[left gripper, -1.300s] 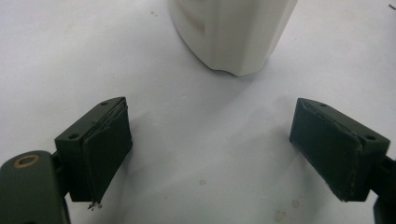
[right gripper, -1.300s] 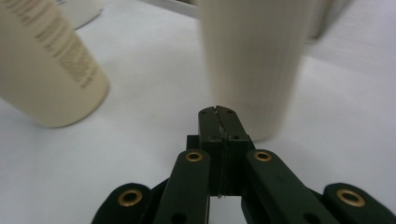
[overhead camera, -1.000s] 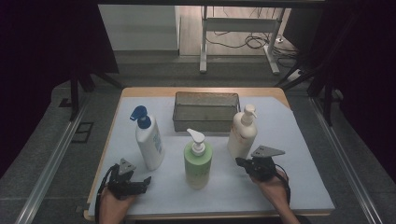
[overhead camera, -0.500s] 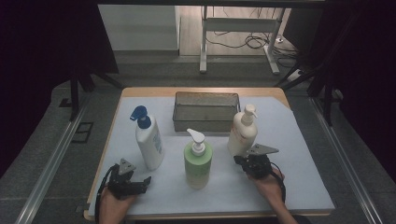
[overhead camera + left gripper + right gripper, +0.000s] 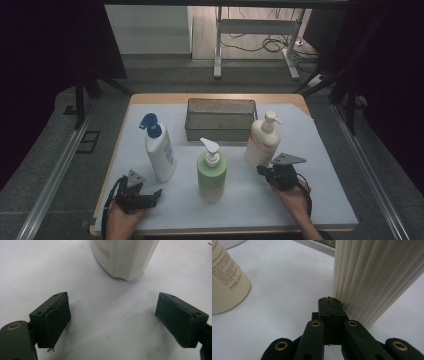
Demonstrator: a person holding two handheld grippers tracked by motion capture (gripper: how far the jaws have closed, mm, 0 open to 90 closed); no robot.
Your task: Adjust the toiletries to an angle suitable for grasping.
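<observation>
A cream pump bottle with a ribbed body stands upright on the right part of the white-covered tabletop, just in front of the right end of a dark mesh basket. The right gripper sits low at the bottle's base, its jaws pressed fully together with nothing between them. In the right gripper view the closed tips lie just beside the bottle's ribbed wall, close enough that contact cannot be ruled out.

To grasp this bottle well, the jaws would likely need to spread wide first, then slide around the body at mid-height, square to the ribs, so the tall bottle does not tip.

A green pump bottle stands in the middle of the tabletop, and a white bottle with a blue pump stands to the left; both are upright and apart from each other.

The right hand rests near the front edge, forearm entering from below, gripper pointing forward and slightly left toward the cream bottle. The left hand lies at the front left corner; the left gripper points right, jaws wide apart and holding nothing, with the white bottle's base ahead of them in the left gripper view.
</observation>
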